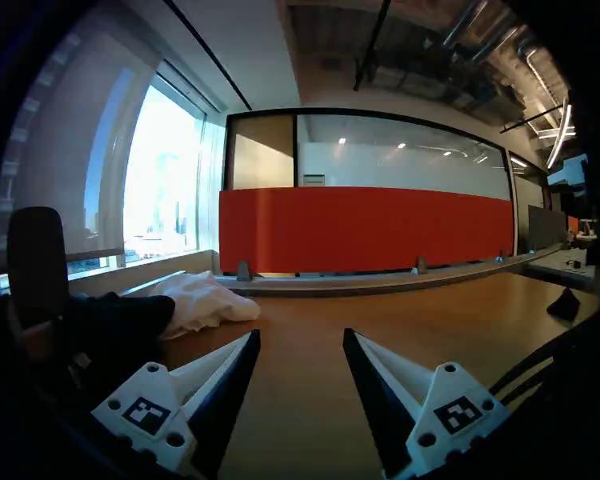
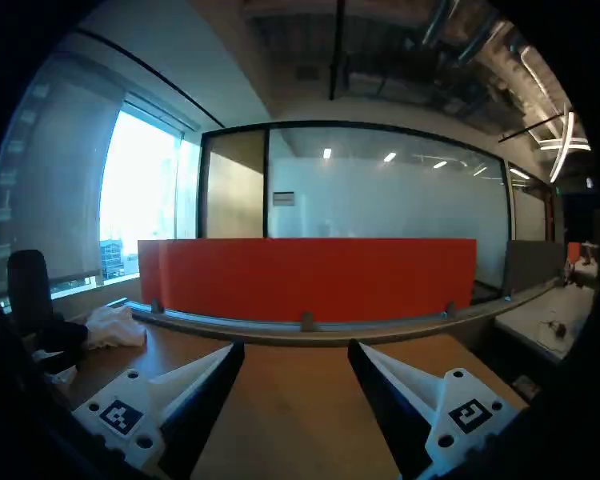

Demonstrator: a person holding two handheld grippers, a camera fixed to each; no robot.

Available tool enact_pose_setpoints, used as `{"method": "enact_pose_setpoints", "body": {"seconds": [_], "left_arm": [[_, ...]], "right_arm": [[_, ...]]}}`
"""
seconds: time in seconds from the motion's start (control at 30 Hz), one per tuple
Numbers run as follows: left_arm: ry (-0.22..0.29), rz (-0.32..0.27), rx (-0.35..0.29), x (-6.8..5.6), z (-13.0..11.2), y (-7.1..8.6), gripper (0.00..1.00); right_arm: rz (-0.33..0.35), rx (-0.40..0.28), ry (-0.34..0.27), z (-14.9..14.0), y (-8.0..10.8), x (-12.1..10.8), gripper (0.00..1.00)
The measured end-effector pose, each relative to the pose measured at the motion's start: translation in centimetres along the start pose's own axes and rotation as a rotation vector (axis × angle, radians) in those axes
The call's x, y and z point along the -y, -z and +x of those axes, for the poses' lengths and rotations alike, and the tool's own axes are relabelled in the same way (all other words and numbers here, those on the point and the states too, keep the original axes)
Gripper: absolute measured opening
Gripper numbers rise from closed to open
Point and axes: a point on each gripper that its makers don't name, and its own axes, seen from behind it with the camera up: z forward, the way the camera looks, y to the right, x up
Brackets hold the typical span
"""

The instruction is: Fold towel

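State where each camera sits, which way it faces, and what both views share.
Left gripper view: rides the left gripper, low over the desk, facing the red divider; its own open fingers show at bottom, towel ahead-left.
Right gripper view: rides the right gripper, low over the desk, facing the red divider; its own open fingers show, towel farther off at left.
Shared: desk, red divider, towel, window at left.

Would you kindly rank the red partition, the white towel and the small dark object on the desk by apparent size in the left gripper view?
Largest: red partition, by far.
Next: white towel, lying crumpled.
Smallest: small dark object, though it sits near the fisheye edge, which may shrink it.
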Motion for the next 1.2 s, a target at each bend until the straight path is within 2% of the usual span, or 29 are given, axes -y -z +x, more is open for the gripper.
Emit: {"method": "enact_pose_setpoints", "body": {"seconds": [0.27, 0.57, 1.2], "left_arm": [[0.027, 0.012, -0.005, 0.0, -1.2, 0.1, 0.76], [0.001, 0.012, -0.014, -0.2, -1.5, -0.1, 0.76], [0.0, 0.007, -0.021, -0.2, -1.3, 0.3, 0.76]], "right_arm": [[0.001, 0.009, 0.015, -1.0, -0.2, 0.1, 1.0], [0.005, 0.006, 0.027, -0.6, -0.3, 0.2, 1.0], [0.0, 0.013, 0.021, -1.3, -0.3, -0.4, 1.0]]}}
